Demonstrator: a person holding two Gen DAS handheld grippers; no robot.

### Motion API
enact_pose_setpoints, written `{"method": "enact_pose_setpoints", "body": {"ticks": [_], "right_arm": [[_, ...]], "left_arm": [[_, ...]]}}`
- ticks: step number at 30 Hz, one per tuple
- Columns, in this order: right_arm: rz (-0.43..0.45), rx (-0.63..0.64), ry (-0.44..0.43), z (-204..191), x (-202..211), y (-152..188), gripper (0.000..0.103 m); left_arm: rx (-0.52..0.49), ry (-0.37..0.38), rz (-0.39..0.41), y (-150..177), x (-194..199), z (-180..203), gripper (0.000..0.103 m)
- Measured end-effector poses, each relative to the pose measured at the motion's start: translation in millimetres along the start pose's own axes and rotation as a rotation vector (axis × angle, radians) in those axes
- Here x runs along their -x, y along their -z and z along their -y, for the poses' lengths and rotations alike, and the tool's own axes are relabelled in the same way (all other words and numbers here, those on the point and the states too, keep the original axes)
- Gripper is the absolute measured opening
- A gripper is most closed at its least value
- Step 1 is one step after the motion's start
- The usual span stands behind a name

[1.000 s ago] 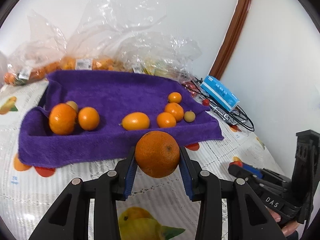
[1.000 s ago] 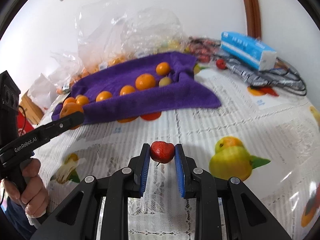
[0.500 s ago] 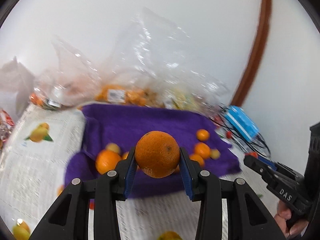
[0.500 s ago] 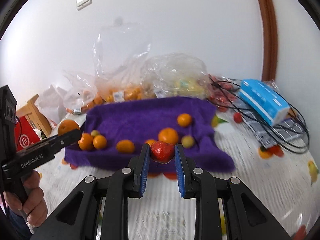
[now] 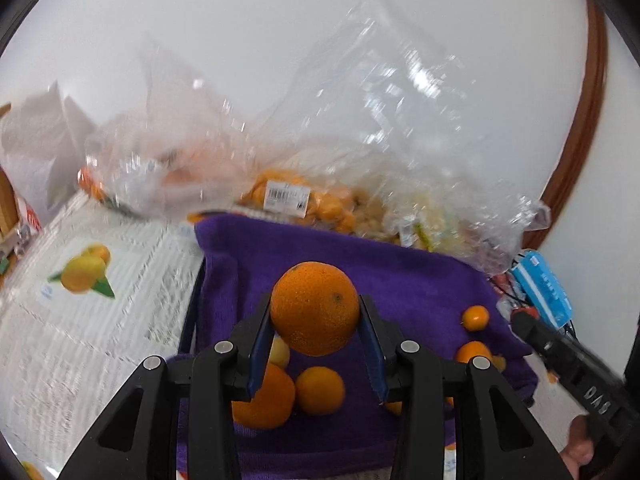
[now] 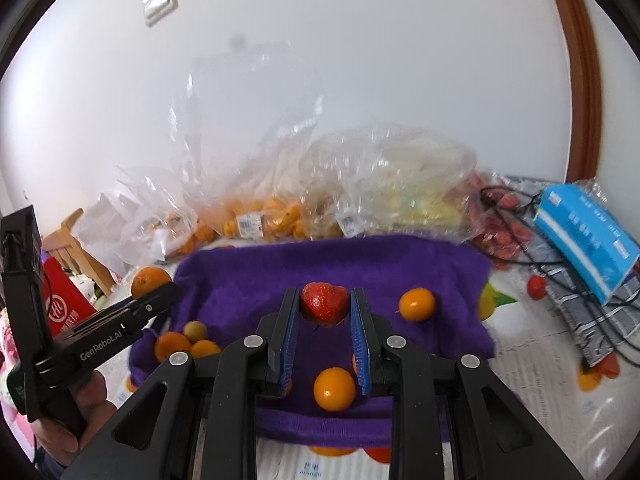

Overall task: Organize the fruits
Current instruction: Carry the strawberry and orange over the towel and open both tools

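My left gripper [image 5: 315,312] is shut on a large orange [image 5: 315,309] and holds it above the left part of a purple towel [image 5: 420,280]. Several small oranges lie on the towel, among them one [image 5: 319,390] below the held orange. My right gripper [image 6: 324,305] is shut on a red strawberry [image 6: 324,304] and holds it above the middle of the towel [image 6: 332,264]. A small orange [image 6: 334,389] lies below it and another [image 6: 417,304] to its right. The left gripper with its orange [image 6: 150,278] shows at the left of the right wrist view.
Clear plastic bags of fruit [image 5: 304,200] stand behind the towel against the wall. A blue tissue pack [image 6: 584,236] lies on cables and a dark cloth at the right. A red box [image 6: 60,304] and a wooden chair [image 6: 76,240] are at the left. The tablecloth [image 5: 80,280] is fruit-printed.
Both grippers moved forward from the table's front to above the towel, each still holding its fruit. The towel and bags now look closer.
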State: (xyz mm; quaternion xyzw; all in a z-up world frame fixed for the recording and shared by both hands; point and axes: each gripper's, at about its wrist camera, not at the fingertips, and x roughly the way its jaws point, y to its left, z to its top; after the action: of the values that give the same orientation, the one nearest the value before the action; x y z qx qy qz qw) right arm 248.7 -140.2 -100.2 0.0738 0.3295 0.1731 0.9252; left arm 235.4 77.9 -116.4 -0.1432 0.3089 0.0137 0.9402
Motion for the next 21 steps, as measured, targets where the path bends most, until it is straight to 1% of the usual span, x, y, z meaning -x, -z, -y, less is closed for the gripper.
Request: {"method": "enact_pose_setpoints", "body": {"ticks": [2, 4, 6, 8, 12, 14, 16, 18, 21], "right_arm": [[-0.04, -0.015, -0.001, 3.1, -17.8, 11.4, 0.025], [-0.086, -0.017, -0.008, 4.4, -30.0, 16.8, 0.025], [-0.109, -0.045, -0.025, 7.6, -38.0, 19.9, 0.025], [-0.114, -0.057, -0.043, 9.1, -40.6, 22.3, 0.025], [-0.101, -0.038, -0.023, 8.0, -40.7, 25.0, 0.025], [-0.102, -0.039, -0.031, 8.5, -42.7, 26.2, 0.025], [-0.104, -0.032, -0.021, 7.4, -45.2, 27.1, 0.025], [-0.11, -0.028, -0.013, 7.1, -47.0, 27.9, 0.025], [-0.137, -0.045, -0.047, 7.4, -50.4, 28.6, 0.025]], "left_arm": [[-0.007, -0.024, -0.011, 6.6, -7.5, -1.5, 0.038], [-0.021, -0.025, -0.007, 9.9, -12.0, -1.5, 0.038], [-0.042, -0.035, -0.011, 13.7, -16.6, 1.1, 0.038], [-0.063, -0.035, -0.011, 15.7, -16.9, 4.2, 0.038], [-0.093, -0.025, 0.007, 17.1, -15.2, 9.6, 0.038], [-0.091, -0.009, 0.004, 17.9, -16.4, 9.8, 0.038], [-0.087, -0.001, -0.009, 17.0, -20.2, 9.9, 0.039], [-0.08, -0.006, -0.019, 16.5, -22.6, 8.9, 0.039], [-0.066, -0.004, -0.014, 15.3, -22.5, 6.1, 0.039]]}}
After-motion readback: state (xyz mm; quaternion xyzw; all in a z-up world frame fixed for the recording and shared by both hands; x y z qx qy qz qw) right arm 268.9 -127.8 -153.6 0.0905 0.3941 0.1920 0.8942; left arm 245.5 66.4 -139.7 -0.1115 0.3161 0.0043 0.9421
